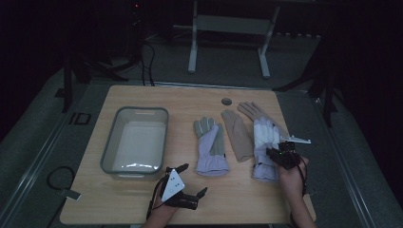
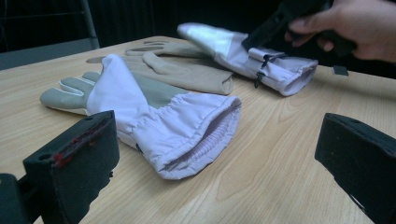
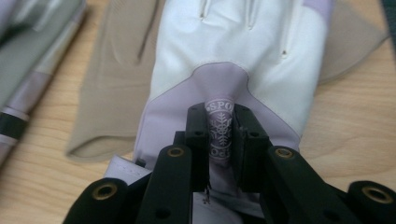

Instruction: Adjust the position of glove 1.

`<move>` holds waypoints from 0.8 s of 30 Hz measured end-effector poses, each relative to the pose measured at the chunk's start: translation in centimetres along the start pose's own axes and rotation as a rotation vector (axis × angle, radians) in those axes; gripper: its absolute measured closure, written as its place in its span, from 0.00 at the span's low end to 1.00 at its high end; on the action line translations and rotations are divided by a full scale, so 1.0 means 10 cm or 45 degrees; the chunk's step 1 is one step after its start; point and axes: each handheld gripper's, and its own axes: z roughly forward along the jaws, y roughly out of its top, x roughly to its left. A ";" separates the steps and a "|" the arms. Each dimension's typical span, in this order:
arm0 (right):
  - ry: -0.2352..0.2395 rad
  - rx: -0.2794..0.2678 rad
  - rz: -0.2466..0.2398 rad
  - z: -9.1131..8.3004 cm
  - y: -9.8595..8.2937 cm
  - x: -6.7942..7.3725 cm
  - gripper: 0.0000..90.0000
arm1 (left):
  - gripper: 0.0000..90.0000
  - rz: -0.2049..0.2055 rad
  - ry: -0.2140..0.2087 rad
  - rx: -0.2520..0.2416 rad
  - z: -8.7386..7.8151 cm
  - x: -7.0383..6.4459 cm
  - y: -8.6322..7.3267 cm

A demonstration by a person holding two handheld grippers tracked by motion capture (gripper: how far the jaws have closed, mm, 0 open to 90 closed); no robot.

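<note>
Right gripper, jaws pinched shut on a thin fabric fold of the white-lilac glove at right-centre of the high view, could slip off when lifted — left gripper wide open, empty, bottom centre; beige gloves partly hidden underneath.

Table: tub at left. Right of it, first glove, cuff toward near edge. Further right, flat glove; rightmost glove overlaps its right side. Round grommet at far edge, behind gloves.
</note>
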 end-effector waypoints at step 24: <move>0.161 -0.102 -0.082 -0.33 0.63 1.21 0.87 | 0.00 0.010 -0.002 -0.005 0.00 -0.01 0.00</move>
